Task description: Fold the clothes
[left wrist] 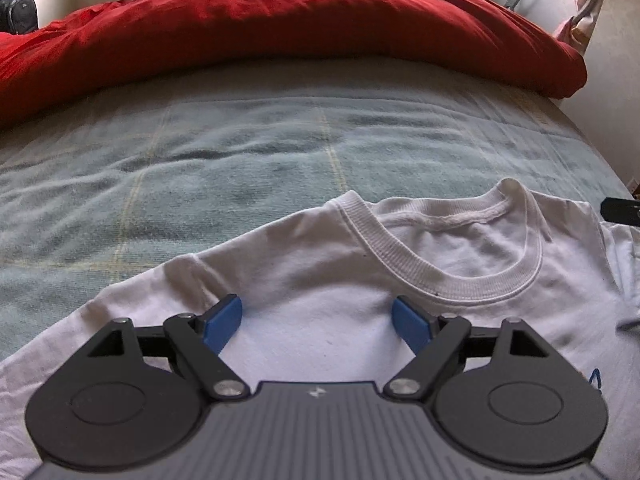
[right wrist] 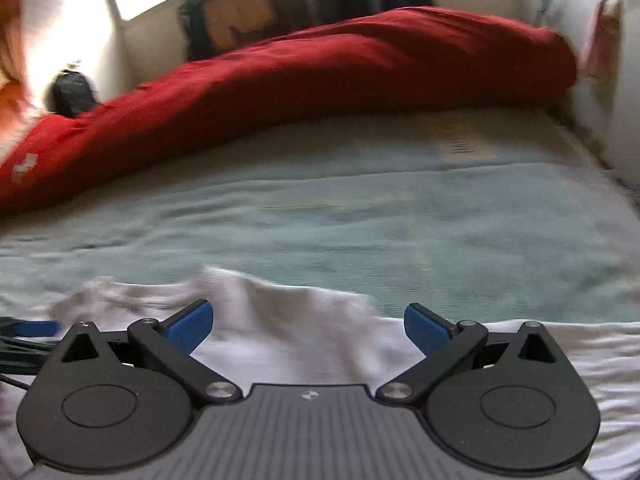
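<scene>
Left edge of bed: a red duvet (left wrist: 280, 24) lies bunched along the far side, over a pale green blanket (left wrist: 200, 160) that covers the bed.
Left hand-held gripper (left wrist: 318, 322): jaws spread wide with nothing between the blue pads; it hovers over the chest of the shirt, pointing down at it.
White T-shirt (left wrist: 320, 280): spread flat on the blanket, front up, directly under both tools; the body runs toward the viewer, so its long axis lies along the line the tools point, collar away.
Collar (left wrist: 460, 276): just beyond and to the right of the left tool's right pad, at the far end of the shirt.
Right hand-held gripper (right wrist: 308, 326): jaws also wide apart and empty; the view is blurred, over the shirt's far edge, where a rumpled fold (right wrist: 224, 284) rises.
Deciding relation: the shirt lies below and ahead of both tools; the left one looks nearer the collar, the right one nearer the far edge and the right side, which is only partly seen.
</scene>
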The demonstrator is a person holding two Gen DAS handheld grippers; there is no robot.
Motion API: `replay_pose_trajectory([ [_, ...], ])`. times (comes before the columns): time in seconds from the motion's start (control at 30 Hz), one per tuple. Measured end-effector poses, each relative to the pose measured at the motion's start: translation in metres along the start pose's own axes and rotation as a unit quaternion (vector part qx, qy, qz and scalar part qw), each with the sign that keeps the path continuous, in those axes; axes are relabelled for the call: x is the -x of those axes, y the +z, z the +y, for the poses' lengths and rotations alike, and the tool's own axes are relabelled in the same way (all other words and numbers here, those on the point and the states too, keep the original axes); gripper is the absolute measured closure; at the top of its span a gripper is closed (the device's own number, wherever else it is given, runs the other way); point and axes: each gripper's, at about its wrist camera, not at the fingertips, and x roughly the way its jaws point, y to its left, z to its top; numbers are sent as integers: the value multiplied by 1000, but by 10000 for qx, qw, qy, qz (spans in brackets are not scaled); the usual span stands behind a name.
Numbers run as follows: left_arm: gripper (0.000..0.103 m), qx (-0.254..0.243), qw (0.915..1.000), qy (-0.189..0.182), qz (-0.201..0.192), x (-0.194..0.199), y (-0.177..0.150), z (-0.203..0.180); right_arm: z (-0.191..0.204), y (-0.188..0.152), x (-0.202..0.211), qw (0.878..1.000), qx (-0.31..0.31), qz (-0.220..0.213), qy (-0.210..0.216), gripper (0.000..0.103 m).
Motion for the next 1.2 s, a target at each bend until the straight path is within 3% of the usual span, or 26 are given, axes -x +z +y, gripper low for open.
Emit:
replay_pose_trajectory([
  [0.13, 20, 5, 10000, -49, -28, 0, -2, 2, 13, -4, -29, 9993, 40, 250, 266, 0],
  [0.23, 19, -9, 10000, -69, -32, -1, -2, 2, 10, -1, -56, 9994, 107, 322, -36, 0],
  [0.47, 19, 26, 9999, -143, -67, -2, -3, 6, 25, 13, -26, 9998, 132, 68, 163, 0],
  [0.57, 19, 14, 9998, -152, -85, -2, -4, 6, 27, 5, -35, 9992, 32, 271, 307, 0],
  [0.67, 18, -16, 9998, -178, -93, -2, -4, 6, 25, 6, -58, 9996, 149, 249, 9, 0],
  [0.77, 18, -56, 9997, -201, -108, -2, -4, 7, 16, 22, -55, 9999, -142, 70, 61, 0],
  [0.97, 19, -14, 9997, -165, -151, 9, -1, 6, -11, 18, 6, 9991, -368, -70, -209, 0],
  [1.2, 19, -667, 9973, 7, -307, 48, -17, -8, -14, -45, 64, 9977, -292, 409, -445, 0],
])
